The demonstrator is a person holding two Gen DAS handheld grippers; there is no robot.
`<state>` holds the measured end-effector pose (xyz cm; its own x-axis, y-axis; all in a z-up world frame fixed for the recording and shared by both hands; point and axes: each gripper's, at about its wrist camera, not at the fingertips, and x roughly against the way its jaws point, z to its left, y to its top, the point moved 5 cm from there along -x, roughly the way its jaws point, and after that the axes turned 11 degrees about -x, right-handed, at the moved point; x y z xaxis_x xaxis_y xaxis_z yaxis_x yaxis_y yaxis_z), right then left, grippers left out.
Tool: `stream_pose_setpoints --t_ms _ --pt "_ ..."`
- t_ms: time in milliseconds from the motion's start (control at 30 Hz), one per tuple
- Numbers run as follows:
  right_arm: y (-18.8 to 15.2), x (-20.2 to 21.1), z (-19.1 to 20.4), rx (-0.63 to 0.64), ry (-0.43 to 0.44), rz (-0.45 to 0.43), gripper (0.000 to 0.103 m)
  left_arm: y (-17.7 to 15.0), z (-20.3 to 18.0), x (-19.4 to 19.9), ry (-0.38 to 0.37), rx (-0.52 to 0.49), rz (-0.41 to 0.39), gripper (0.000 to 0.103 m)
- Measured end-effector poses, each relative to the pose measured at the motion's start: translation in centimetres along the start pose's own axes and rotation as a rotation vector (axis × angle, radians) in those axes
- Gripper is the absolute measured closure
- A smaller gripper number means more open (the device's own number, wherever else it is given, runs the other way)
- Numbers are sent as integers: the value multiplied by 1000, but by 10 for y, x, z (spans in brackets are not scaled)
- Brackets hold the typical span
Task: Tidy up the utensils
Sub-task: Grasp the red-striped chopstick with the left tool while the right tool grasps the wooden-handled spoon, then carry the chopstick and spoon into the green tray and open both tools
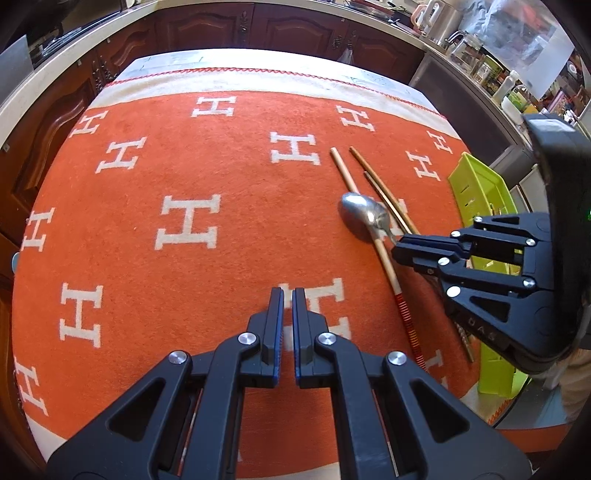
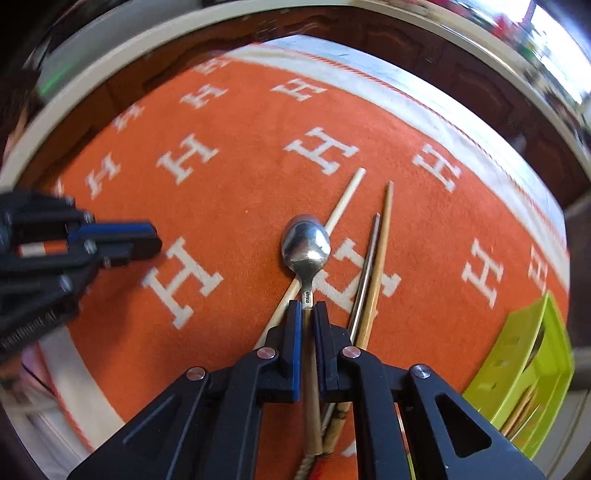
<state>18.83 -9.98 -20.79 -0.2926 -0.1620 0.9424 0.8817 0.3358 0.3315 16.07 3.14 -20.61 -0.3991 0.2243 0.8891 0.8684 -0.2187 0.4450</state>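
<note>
Steel spoon (image 2: pixel 306 246) lies across chopsticks (image 2: pixel 373 273) on the orange cloth (image 2: pixel 229 206), its neck clamped by the right gripper (image 2: pixel 306 314). Only the left view shows the left gripper (image 1: pixel 288 295) clenched, empty.

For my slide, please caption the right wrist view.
Right gripper fingers closed on the spoon handle, chopsticks beside it.

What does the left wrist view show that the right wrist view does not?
Only the left wrist view shows the kettle and jars on the far counter, sharply. Only the right wrist view shows the right hand-held gripper shut on the spoon handle, and utensils inside the green tray. Both show the orange cloth, the chopsticks, the spoon and the shut left hand-held gripper.
</note>
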Motion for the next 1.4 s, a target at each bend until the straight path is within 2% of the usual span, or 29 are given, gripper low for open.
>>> stream_pose_setpoints --t_ms 133,300,367,433,533,600,767,800,833,867,900,1000,1200,1400 --pt "-6 22 -13 -122 50 -65 97 11 -12 -1 -31 -13 -3 102" --pt "-22 55 -40 -290 88 -146 97 27 -38 -10 -115 -13 8 101" --pt "-32 71 -54 -362 104 -182 97 32 -47 -18 -134 -1 25 93" --pt "-42 86 -68 -422 114 -219 97 35 -56 -26 -125 12 39 73" --pt "-54 104 -86 -489 120 -264 97 37 -66 -37 -91 26 61 69" --pt "-65 115 -98 -526 117 -285 97 36 -73 -45 -67 23 85 69" --pt "-88 134 -123 -586 97 -318 97 36 -93 -52 79 -42 76 69" --pt "-92 138 -127 -598 95 -327 97 36 -96 -53 112 -56 79 77" --pt "-95 142 -131 -609 97 -335 97 36 -97 -54 163 -70 81 88" --pt "-98 146 -136 -619 96 -343 97 36 -97 -54 175 -76 78 92" --pt "-102 150 -140 -628 94 -354 97 36 -98 -55 168 -73 81 97" --pt "-112 159 -151 -658 91 -373 97 35 -98 -56 172 -64 89 99" --pt "-133 167 -170 -725 89 -388 97 25 -92 -44 119 -20 109 100" --pt "-152 169 -175 -752 92 -384 97 20 -95 -27 112 -17 98 100"
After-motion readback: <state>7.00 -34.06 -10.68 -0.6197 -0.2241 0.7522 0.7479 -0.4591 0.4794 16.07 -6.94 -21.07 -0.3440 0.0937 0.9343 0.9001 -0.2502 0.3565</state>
